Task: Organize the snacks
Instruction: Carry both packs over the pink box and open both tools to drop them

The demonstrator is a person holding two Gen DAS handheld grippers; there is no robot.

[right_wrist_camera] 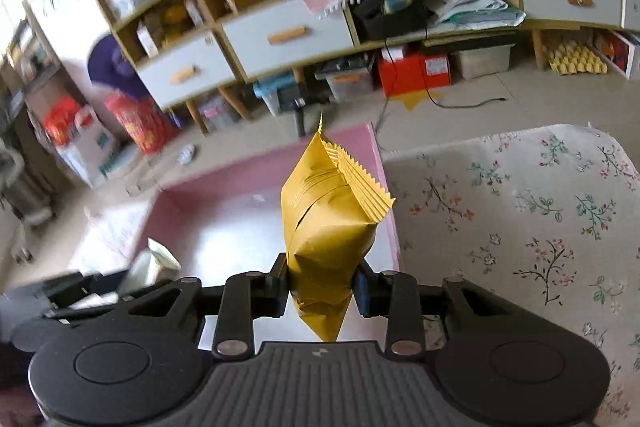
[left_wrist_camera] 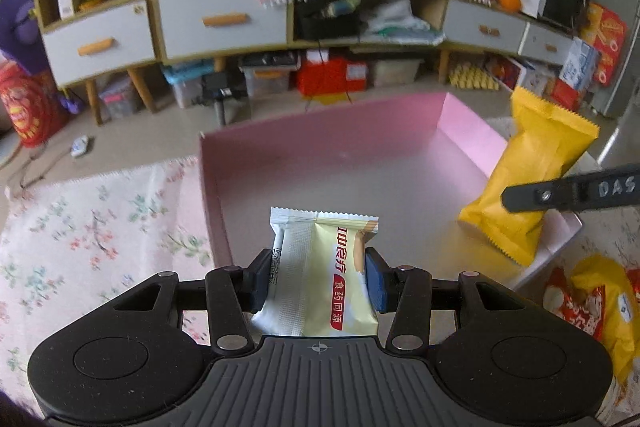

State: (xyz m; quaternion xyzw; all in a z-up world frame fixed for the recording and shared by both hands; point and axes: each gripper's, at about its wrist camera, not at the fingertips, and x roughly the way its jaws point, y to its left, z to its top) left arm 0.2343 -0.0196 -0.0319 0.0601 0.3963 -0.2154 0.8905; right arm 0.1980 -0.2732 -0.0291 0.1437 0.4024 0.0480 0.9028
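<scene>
Left tongs clamp gold packet, long axis pointing into pink box ahead; right tongs clamp yellow packet over box's right side.

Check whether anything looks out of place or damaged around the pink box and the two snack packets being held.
Nothing stands out. The left gripper holds a gold and silver foil snack packet, the right gripper a yellow crimped-edge snack packet. Both look sealed and intact, poised above the open pink cardboard box. No spills.
</scene>
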